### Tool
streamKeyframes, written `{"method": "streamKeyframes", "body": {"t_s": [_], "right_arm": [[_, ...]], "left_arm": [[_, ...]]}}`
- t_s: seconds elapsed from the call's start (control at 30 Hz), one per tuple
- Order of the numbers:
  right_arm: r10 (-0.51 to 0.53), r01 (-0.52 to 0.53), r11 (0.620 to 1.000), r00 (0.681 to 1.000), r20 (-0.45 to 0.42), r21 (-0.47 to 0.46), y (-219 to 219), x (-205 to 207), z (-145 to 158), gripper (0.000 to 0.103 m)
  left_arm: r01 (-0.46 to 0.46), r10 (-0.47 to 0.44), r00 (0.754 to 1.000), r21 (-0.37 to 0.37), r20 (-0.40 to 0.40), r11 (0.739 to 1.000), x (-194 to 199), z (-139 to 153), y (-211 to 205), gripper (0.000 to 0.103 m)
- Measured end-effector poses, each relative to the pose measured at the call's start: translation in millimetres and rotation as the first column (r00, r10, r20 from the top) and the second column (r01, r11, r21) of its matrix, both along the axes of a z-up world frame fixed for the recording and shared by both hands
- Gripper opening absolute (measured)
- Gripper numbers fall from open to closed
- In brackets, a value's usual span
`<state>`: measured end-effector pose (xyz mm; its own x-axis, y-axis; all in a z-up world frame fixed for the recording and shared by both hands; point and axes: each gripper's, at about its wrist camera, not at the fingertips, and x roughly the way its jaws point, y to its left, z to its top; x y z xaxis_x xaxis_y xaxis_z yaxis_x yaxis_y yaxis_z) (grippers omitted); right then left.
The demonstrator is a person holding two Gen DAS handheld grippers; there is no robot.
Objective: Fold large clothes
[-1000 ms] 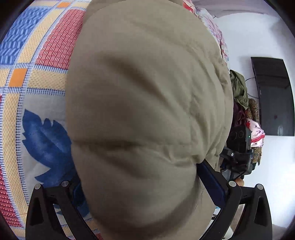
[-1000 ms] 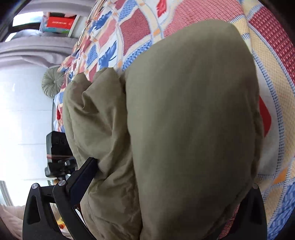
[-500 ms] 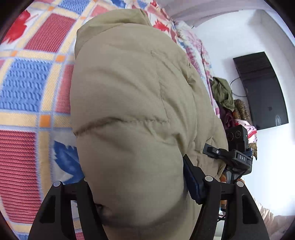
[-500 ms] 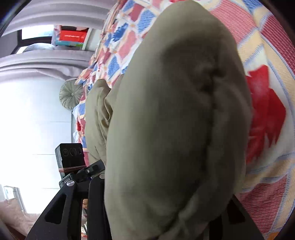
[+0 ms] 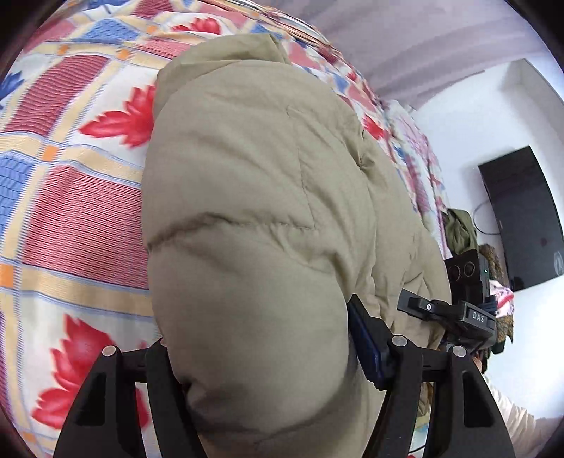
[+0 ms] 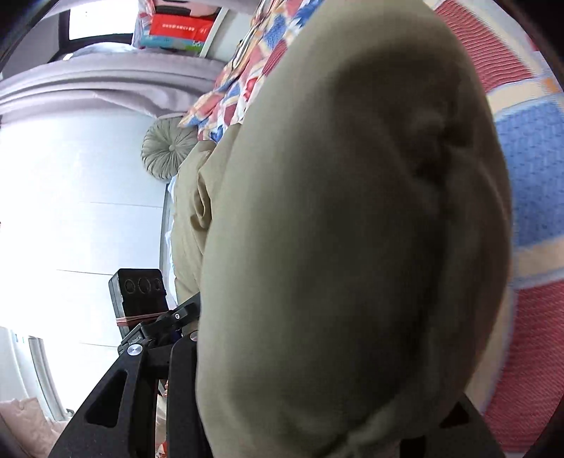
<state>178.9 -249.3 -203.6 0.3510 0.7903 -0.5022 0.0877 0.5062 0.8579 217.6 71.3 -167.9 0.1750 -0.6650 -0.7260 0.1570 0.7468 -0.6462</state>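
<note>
A puffy khaki padded jacket lies over a bedspread with red, blue and yellow squares and leaf prints. My left gripper is shut on a thick bulge of the jacket, which fills the gap between its black fingers. My right gripper is shut on another thick fold of the same jacket, which hides most of its fingers. The right gripper's body shows at the right of the left wrist view; the left gripper's body shows at the left of the right wrist view.
The bedspread runs on behind the jacket. A black wall screen and a heap of clothes stand at the right. A round grey cushion, a white wall and a shelf with a red box are at the left.
Both grippers have carried the gripped jacket folds further along the bed; the pattern under them has shifted. The jaws have closed in tighter on the padding. More of the room shows.
</note>
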Motion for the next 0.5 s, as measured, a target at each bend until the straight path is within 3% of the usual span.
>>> {"method": "streamKeyframes", "body": {"t_s": [0.17, 0.27, 0.37, 0.5], "right_arm": [[-0.007, 0.004, 0.999, 0.999, -0.042, -0.05, 31.4, 26.6, -22.5, 0.045], [-0.038, 0.029, 0.995, 0.995, -0.094, -0.095, 30.6, 26.2, -28.4, 0.049], [-0.058, 0.04, 0.987, 0.992, -0.116, -0.154, 20.6, 12.9, -18.5, 0.061], [-0.109, 0.074, 0.962, 0.986, -0.122, -0.261, -0.5, -9.8, 7.3, 0.063]], "left_arm": [[-0.079, 0.081, 0.996, 0.029, -0.05, 0.996, 11.0, -38.4, 33.1, 0.076], [-0.109, 0.112, 0.993, 0.058, -0.042, 0.992, 5.1, -40.2, 36.7, 0.078], [-0.131, 0.128, 0.991, 0.135, 0.033, 0.982, -3.3, -26.2, 49.5, 0.078], [-0.17, 0.136, 0.977, 0.214, 0.163, 0.962, -9.7, 3.5, 52.9, 0.078]]}}
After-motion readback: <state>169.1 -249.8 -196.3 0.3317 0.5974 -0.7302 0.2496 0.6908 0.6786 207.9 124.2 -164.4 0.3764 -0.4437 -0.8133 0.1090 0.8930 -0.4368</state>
